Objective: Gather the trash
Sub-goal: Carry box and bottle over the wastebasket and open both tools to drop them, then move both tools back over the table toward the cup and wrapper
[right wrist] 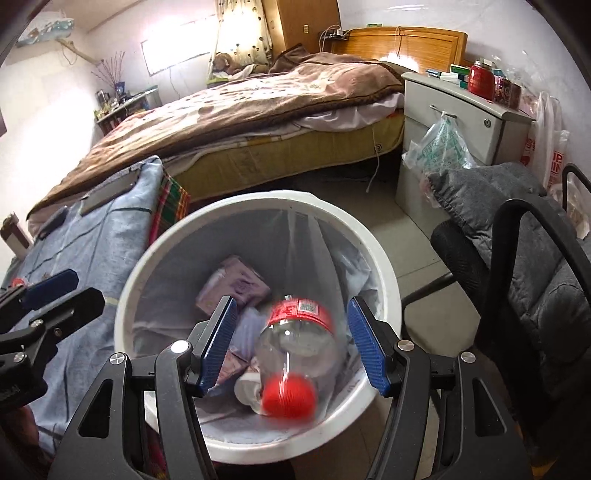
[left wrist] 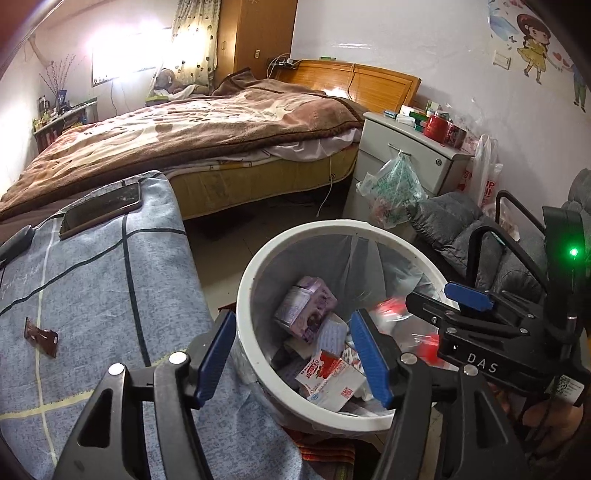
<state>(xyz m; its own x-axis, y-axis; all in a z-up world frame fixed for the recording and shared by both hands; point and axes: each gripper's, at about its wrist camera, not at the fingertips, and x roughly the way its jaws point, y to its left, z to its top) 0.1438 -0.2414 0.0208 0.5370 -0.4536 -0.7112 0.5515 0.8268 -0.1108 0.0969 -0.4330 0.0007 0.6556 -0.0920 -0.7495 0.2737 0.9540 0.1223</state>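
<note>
A clear plastic bottle with red cap and label [right wrist: 291,354] is seen, blurred, over the white round liner-lined bin [right wrist: 125,295], untouched between the spread right gripper [right wrist: 291,347] pads. The left gripper [left wrist: 291,354] is likewise parted and empty. Light and slippery by judgement, the bottle is best clamped mid-body.

This is a bedroom in a lived-in home. A double bed [left wrist: 192,133] with a wooden headboard [left wrist: 354,83] and a rumpled brown blanket [right wrist: 258,99] fills the view from nine o'clock to one o'clock. At two o'clock a pale bedside cabinet [left wrist: 406,155] is crowded with boxes and a red jar [left wrist: 436,127], a plastic bag [left wrist: 393,184] hanging from its drawer handle. A wooden wardrobe [left wrist: 258,33] stands at twelve o'clock beside a bright curtained window [left wrist: 125,51]. A cartoon girl sticker [left wrist: 533,44] decorates the wall at one o'clock. A white wastebasket [right wrist: 136,280] of household packaging sits on the tiled floor at six o'clock, with a grey padded chair [right wrist: 517,240] at three o'clock.
</note>
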